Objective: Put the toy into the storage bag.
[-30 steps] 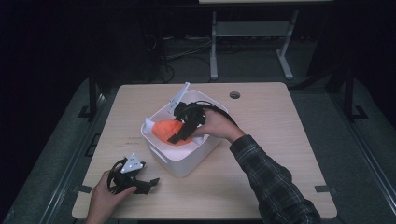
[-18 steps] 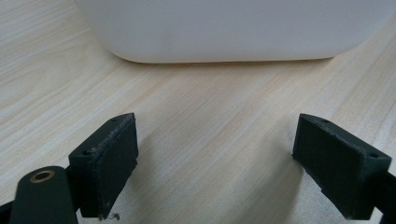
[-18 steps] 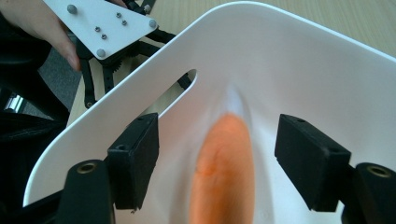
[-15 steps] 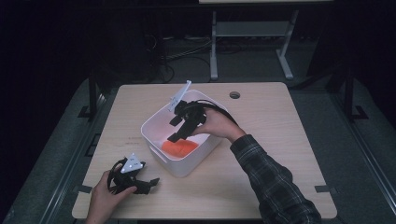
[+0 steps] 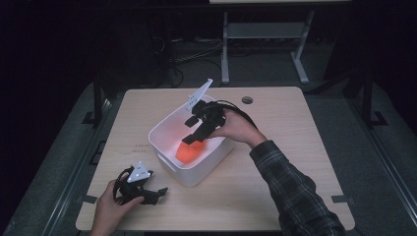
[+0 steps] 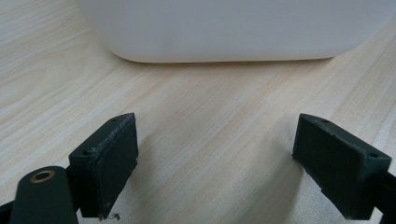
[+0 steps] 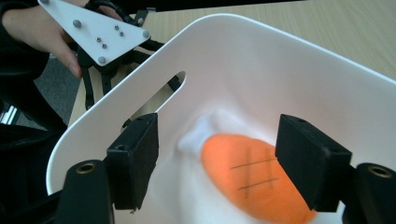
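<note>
An orange plush toy [image 5: 188, 151] with 3 dark stitched lines and a white end lies loose in my white tub [image 5: 164, 129] at mid-table.

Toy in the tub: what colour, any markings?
Orange toy with thin dark crossed lines and a white tip, lying in the white tub; clearest in the right gripper view.

The right tool [image 5: 196, 130] hangs at the end of an outstretched forearm in a plaid sleeve [image 5: 290, 189], tilted downward with its jaws spread wide and nothing between them. The left tool [image 5: 147, 192] sits low near the table's near edge, gripped by the left hand [image 5: 112, 209], its jaws likewise wide apart and empty.
</note>
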Motion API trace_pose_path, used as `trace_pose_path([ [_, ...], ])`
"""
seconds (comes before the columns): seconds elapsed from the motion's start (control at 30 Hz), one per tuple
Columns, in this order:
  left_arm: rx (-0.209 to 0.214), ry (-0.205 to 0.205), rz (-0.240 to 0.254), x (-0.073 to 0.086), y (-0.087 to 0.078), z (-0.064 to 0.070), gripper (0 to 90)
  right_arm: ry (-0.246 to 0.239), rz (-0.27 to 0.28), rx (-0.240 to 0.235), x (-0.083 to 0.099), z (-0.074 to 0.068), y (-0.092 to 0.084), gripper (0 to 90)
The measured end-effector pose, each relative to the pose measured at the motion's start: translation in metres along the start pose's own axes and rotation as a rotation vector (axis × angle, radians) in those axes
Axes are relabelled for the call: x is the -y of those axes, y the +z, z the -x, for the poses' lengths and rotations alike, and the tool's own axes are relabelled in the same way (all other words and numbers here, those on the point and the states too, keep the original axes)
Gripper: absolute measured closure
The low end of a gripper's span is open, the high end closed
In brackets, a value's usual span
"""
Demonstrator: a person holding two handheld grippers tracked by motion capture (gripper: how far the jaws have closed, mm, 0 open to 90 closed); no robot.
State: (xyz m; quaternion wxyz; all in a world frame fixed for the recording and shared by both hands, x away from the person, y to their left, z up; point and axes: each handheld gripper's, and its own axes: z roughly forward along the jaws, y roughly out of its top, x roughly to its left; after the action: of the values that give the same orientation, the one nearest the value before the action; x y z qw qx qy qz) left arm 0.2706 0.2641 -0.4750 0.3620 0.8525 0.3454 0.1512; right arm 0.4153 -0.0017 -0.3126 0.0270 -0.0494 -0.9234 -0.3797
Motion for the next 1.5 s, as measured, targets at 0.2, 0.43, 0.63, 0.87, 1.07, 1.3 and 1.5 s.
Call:
trace_pose_path([
  [0.2,0.0,-0.001,0.0,0.001,0.0,0.001,13.3,0.016,0.019,0.034,0.002,0.001,-0.007,21.5],
  [0.43,-0.001,-0.003,0.0,0.001,-0.001,0.001,13.3,0.042,0.046,0.077,0.003,0.001,-0.015,13.0],
  [0.63,0.0,-0.005,0.001,0.001,-0.001,0.001,13.3,0.07,0.074,0.116,0.006,-0.001,-0.024,8.8],
  [0.87,0.0,-0.005,0.001,0.001,-0.001,0.001,13.2,0.095,0.105,0.154,0.011,-0.005,-0.037,4.7],
  [1.07,0.001,-0.005,0.001,0.001,-0.001,0.001,13.2,0.112,0.117,0.185,0.017,-0.007,-0.045,2.4],
  [1.3,0.0,-0.005,0.001,0.001,-0.001,0.001,13.2,0.13,0.128,0.216,0.027,-0.011,-0.055,2.4],
  [1.5,0.0,-0.005,0.001,0.001,-0.001,0.001,13.3,0.135,0.131,0.234,0.036,-0.016,-0.063,2.4],
])
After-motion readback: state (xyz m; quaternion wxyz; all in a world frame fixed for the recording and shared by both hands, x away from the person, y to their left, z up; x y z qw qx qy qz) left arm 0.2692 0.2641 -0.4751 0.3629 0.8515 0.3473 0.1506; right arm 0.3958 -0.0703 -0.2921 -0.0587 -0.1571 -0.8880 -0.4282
